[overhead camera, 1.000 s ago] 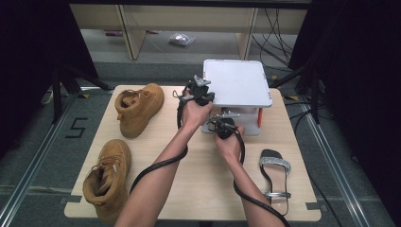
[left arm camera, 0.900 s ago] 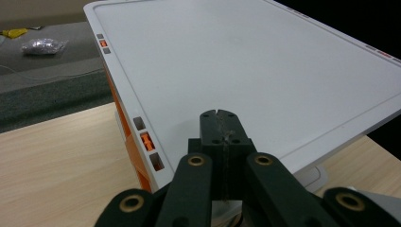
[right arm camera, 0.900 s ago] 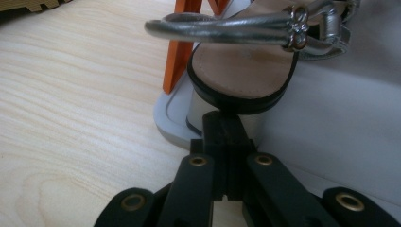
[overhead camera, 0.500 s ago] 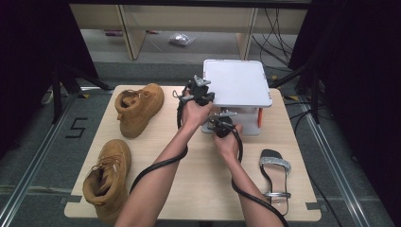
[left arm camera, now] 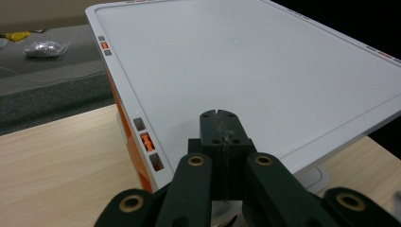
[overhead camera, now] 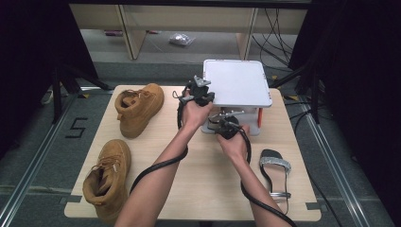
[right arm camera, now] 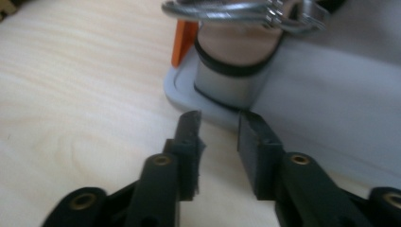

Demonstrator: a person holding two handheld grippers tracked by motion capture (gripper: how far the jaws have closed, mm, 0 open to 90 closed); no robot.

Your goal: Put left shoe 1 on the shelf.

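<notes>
A white two-level rack [overhead camera: 236,80] with orange posts stands at the table's far right. A sandal [right arm camera: 236,61] with a silver strap and a block heel rests on its lower shelf [right arm camera: 331,85]. My right gripper [right arm camera: 218,120] is open just in front of that heel; its jaws have just been opening and nothing is between them. In the high view the right gripper [overhead camera: 222,120] sits low at the rack's front left corner. My left gripper [left arm camera: 221,113] is shut on nothing, above the near corner of the rack's top panel [left arm camera: 246,61], also seen from above [overhead camera: 201,87].
A second sandal [overhead camera: 275,172] lies flat on the table's right side near the front. Two tan boots lie at the left, one at the back [overhead camera: 137,106] and one at the front [overhead camera: 106,177]. Black cables trail from both grippers along the forearms.
The right hand has shifted slightly by the rack's front corner. The left hand and the shoes on the table have stayed where they were.
</notes>
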